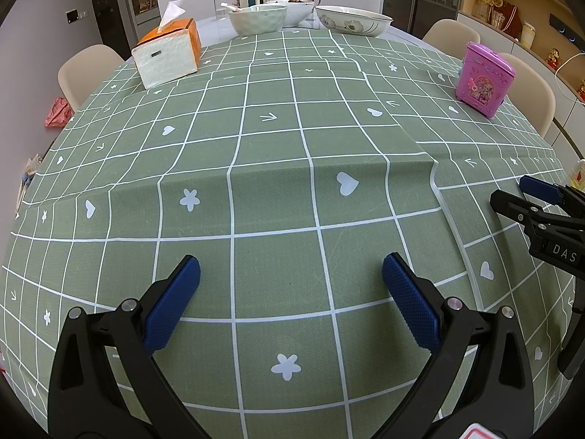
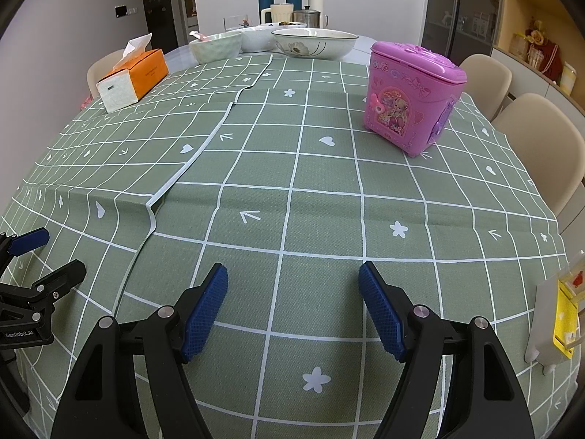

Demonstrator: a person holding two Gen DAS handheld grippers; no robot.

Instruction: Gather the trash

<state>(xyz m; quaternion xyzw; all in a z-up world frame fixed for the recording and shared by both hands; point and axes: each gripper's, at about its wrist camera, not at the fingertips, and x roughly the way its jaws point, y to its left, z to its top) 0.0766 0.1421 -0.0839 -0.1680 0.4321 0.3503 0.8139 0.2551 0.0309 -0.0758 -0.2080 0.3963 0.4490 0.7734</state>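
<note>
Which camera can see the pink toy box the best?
The right wrist view: the pink toy box is near, big and whole there, with its picture front clear. In the left wrist view the same box is small, far off at the right side.

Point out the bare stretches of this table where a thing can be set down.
Bare green checked tablecloth spans the near half in front of both open grippers, and the middle between the orange-and-white tissue box and the pink plastic toy bin. The far end is crowded: white ceramic bowls, flasks and cups.
</note>
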